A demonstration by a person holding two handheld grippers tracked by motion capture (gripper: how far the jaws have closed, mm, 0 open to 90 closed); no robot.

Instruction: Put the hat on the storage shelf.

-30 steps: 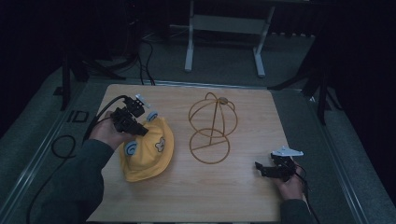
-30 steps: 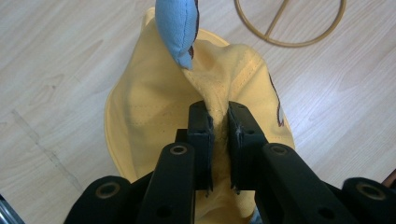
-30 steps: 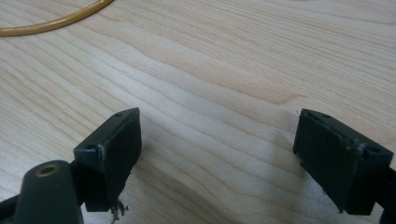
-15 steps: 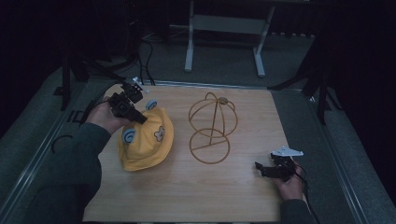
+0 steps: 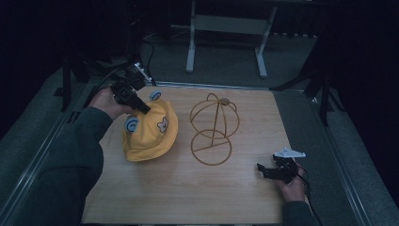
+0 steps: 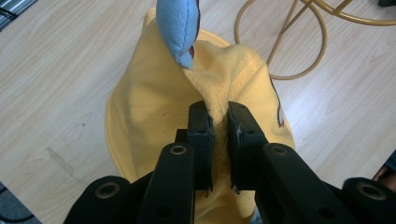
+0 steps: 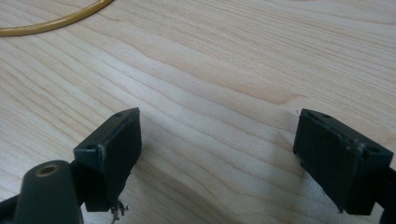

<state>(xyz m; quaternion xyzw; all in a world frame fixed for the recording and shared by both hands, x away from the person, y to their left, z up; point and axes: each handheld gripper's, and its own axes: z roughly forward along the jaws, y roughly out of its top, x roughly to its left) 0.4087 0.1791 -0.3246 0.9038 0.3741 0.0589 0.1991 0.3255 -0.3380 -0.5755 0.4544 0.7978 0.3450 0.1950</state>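
Over on the left side of the high view, the left gripper [image 5: 141, 107] has its jaws pinched tight on a fold of the yellow hat [image 5: 150, 134], right up at the crown. From the left gripper view the two black jaws are squeezed together with a ridge of yellow fabric bunched between them, so the left gripper [image 6: 218, 122] is definitely clamped on the yellow hat [image 6: 154, 116]. The hat's brim spreads out on the wooden table [image 6: 51, 70] below. One of its blue ears [image 6: 178, 25] sticks up at the top of that frame, and in the high view you can see a blue ear [image 5: 131, 124] on the near side plus a little bear patch on the front.

Just right of the hat, around the middle of the table [image 5: 188, 197], sits a gold wire hat stand [image 5: 214, 129], upright, with a round ring base. Hat and stand look close but I can't tell if they touch.

Down at the lower right of the high view, the right gripper [image 5: 264, 170] sits low by the table edge, well apart from the stand. In the right gripper view its jaws are spread wide with nothing between them but bare wood, and a curve of the wire hat stand [image 7: 56, 21] shows in the upper left corner.
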